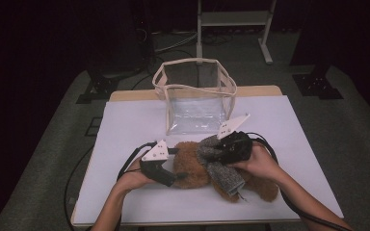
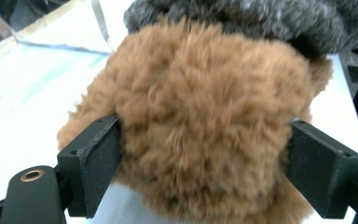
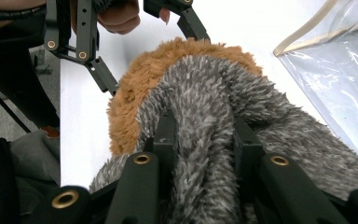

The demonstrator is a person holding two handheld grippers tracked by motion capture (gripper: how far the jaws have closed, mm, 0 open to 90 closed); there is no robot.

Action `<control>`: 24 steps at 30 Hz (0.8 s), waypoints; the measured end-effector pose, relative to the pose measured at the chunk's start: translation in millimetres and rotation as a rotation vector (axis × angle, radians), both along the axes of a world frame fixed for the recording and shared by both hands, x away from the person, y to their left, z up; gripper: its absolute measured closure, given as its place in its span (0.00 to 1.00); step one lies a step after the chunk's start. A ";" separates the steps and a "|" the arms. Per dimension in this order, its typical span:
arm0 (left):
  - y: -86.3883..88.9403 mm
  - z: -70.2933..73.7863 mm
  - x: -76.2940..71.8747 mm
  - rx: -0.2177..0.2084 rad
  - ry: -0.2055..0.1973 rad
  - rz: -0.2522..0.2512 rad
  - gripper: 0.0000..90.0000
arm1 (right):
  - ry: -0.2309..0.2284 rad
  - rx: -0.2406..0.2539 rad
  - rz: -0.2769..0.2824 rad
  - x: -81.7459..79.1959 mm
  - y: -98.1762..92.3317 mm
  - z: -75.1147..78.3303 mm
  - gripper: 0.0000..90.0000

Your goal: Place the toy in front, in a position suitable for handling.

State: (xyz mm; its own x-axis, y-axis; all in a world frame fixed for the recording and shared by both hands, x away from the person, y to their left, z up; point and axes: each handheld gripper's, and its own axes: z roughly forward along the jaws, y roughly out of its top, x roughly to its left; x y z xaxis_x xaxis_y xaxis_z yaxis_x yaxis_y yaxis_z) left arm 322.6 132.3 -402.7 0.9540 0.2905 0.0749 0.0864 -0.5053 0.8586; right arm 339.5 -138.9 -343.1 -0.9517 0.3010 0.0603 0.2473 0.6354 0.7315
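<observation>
The fluffy brown fleece piece (image 1: 192, 166) lies near the front middle of the white table top (image 1: 125, 125), with a shaggy grey fleece piece (image 1: 219, 163) draped over its right part and running toward the front edge. In the high view both sit between the person's two hands, in front of a clear plastic bag with cream-coloured trim (image 1: 195, 94) that stands open and upright farther back on the table.

The left gripper (image 2: 205, 161) points at the brown fleece from the left. In the left gripper view its two black jaws stand on either side of the brown pile, the fleece bulging between them; the pads sit at the edges of the fur without squeezing it, so the gripper is released, with the fleece between its jaws.

The right gripper (image 3: 205, 140) is clenched on the grey fleece: in the right gripper view a fold of the grey pile is pinched narrow between its jaws, with the brown fleece just beyond and the left gripper's jaws farther off around it. The clear bag shows at the right edge of that view.
</observation>
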 end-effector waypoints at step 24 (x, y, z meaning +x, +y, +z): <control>-1.2 -2.5 -0.3 0.024 0.000 -0.023 0.20 | 0.018 -0.009 -0.078 9.4 -23.8 -6.1 0.76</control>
